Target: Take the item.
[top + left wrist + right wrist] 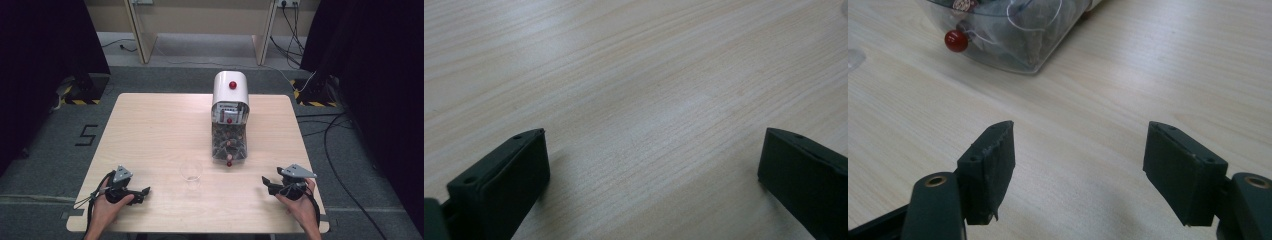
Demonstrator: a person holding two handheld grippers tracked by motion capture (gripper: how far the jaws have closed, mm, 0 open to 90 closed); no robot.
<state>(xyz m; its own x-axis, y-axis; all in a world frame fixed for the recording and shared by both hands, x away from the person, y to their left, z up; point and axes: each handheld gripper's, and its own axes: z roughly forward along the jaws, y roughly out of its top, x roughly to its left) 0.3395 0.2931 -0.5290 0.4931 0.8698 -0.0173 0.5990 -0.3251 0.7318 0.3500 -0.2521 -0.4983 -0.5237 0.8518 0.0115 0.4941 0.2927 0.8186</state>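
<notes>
Both grippers are resting low over the near part of the wooden table, one near each near corner.

Left gripper: a hand is holding it close to the near left corner, jaws pointing right along the near edge. In the left gripper view its two black jaws are standing wide apart, released, with nothing but bare wood grain between them.

Right gripper: a hand is holding it close to the near right corner, jaws pointing left toward the table's middle. In the right gripper view the jaws are spread, released and gripping nothing; bare tabletop is showing in the gap.

Clear glass cup: it is standing upright near the middle of the near edge, between the two grippers and well apart from both.

White dispenser: it is sitting at the middle of the table, toward the far edge, with a red knob on its white top. Its transparent lower bin is reaching toward the near edge and holding mixed small items too blurred to tell. A small red ball is sitting at the bin's near end, just beside the cup's far right.
</notes>
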